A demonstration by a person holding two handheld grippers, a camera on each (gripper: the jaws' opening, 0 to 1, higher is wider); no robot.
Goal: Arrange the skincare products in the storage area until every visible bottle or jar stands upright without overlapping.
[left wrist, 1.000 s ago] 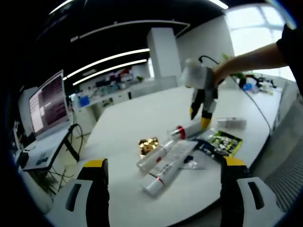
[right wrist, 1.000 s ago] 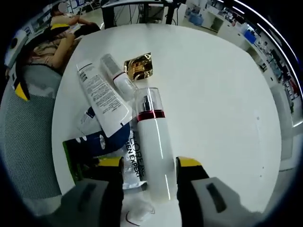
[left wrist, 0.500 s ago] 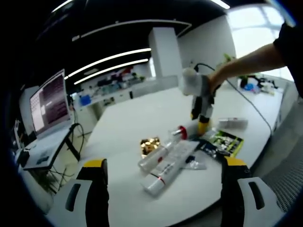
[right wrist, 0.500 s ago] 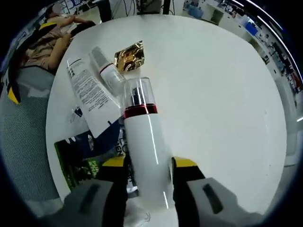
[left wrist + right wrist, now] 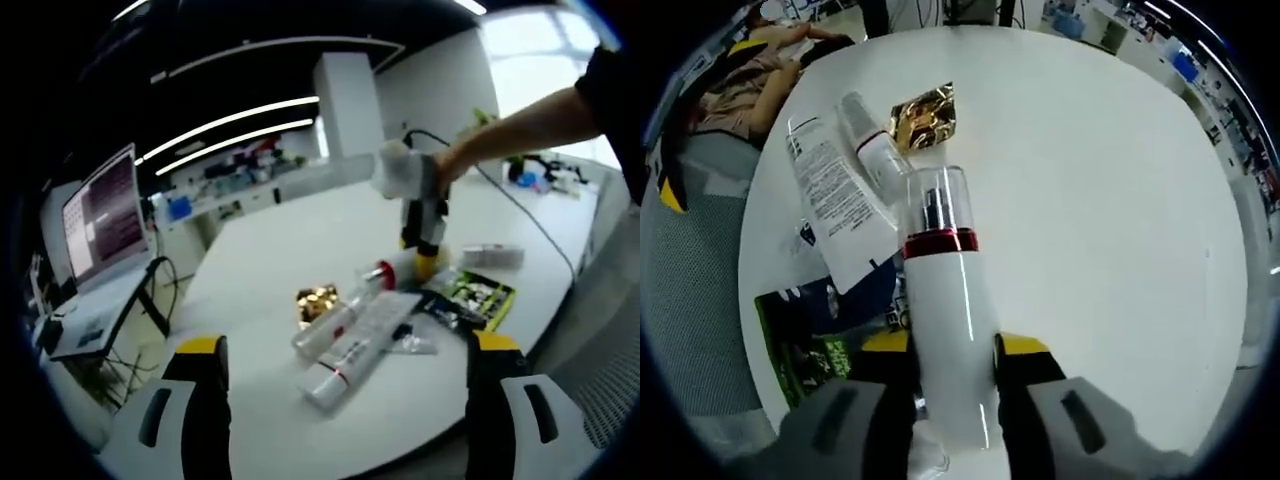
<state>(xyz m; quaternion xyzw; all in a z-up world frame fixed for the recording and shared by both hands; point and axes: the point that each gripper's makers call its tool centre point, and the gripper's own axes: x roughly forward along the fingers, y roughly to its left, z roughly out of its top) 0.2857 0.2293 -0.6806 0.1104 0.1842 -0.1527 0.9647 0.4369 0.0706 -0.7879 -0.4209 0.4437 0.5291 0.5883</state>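
Note:
In the right gripper view a white pump bottle [image 5: 945,300] with a red ring and clear cap lies lengthwise between my right gripper's [image 5: 953,345] yellow-tipped jaws, which are shut on its body. Left of it lie a white tube [image 5: 830,195], a small white bottle [image 5: 868,140] with a red band and a gold packet [image 5: 923,112]. The left gripper view holds the same pile: pump bottle [image 5: 385,275], small bottle [image 5: 325,328], tube [image 5: 355,350], gold packet [image 5: 315,300]. There the right gripper [image 5: 425,255] reaches down onto the pump bottle. My left gripper [image 5: 347,343] hangs open, short of the pile.
A green sachet [image 5: 800,345] and a blue one [image 5: 860,290] lie under the pile on the white round table [image 5: 1090,200]. A white flat item [image 5: 490,256] lies far right. A laptop [image 5: 100,215] stands on a side stand at left. A grey mesh chair [image 5: 690,250] is beside the table.
The right gripper's jaws have closed from astride the pump bottle onto its body. The left gripper has stayed open and about still.

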